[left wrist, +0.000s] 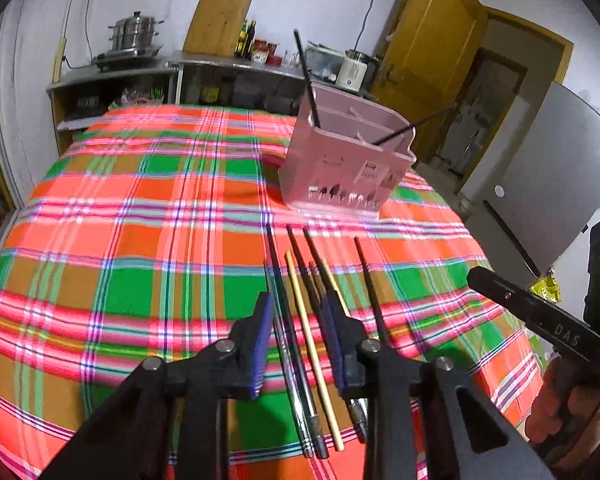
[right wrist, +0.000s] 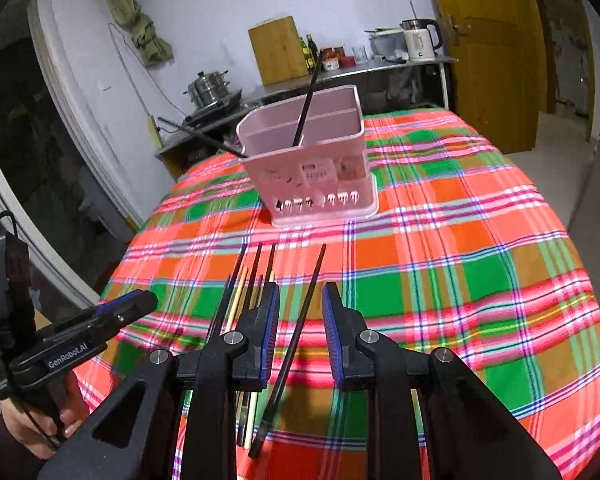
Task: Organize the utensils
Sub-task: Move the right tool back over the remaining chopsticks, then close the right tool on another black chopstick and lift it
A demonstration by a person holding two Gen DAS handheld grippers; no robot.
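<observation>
Plaid tablecloth carries loose chopsticks near the pink holder; my left gripper straddles several, my right gripper one, both narrow and unclosed; I risk pinching extras or rolling them away.

Cloth bare left; pink caddy blocks behind chopsticks

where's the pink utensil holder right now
The pink utensil holder stands upright on the plaid tablecloth, toward the far edge, just beyond the row of loose chopsticks. It sits right of centre in the left wrist view and near centre in the right.
</observation>
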